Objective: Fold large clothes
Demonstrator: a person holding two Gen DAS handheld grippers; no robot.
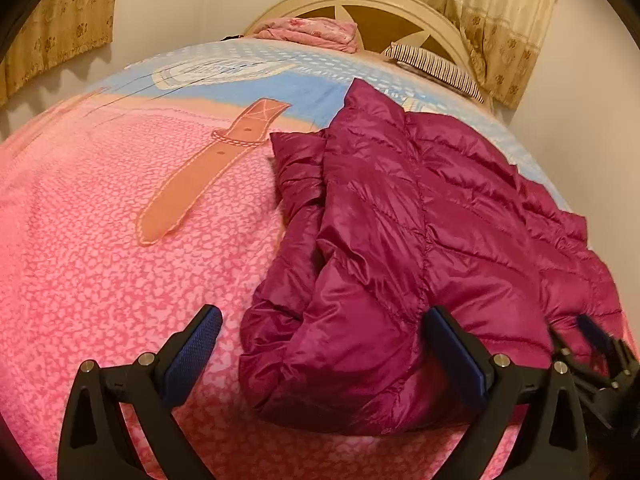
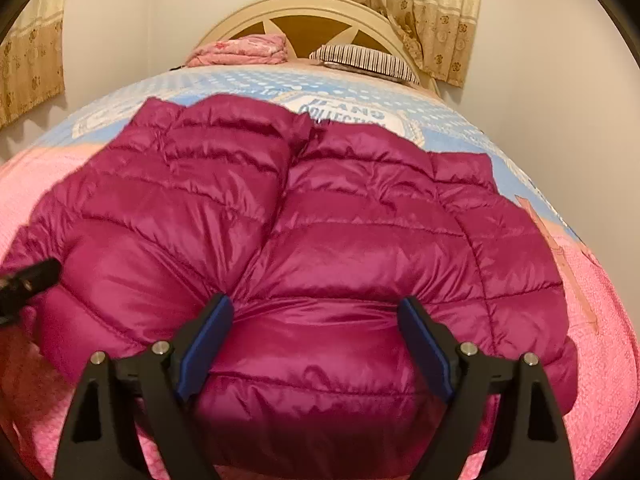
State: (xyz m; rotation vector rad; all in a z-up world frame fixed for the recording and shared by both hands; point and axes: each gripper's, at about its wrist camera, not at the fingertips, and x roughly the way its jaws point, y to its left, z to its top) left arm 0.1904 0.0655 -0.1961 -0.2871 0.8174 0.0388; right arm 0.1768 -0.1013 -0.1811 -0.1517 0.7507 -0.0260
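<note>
Bedspread (image 1: 100, 240), pink with a printed belt and a blue band toward the headboard (image 1: 360, 0), covers the whole bed and carries the one garment in play. A magenta puffer jacket (image 2: 320, 220) lies spread on it, toward the right side of the bed as the left wrist view shows it. Its two front panels meet along a centre seam, and in the left wrist view one side, seemingly a sleeve, is bunched and turned in along the jacket's left edge. So by my reading the fold is at an early stage: the body is laid out, perhaps one side brought in, yet no compact stack exists and the lengthwise folds remain.

The right gripper (image 2: 316, 344) has its jaws spread wide, with the near hem bulging up between them; the pads seem not to pinch it. The left gripper (image 1: 324, 356) is likewise wide open, straddling the jacket's near left corner and gripping nothing.
</note>
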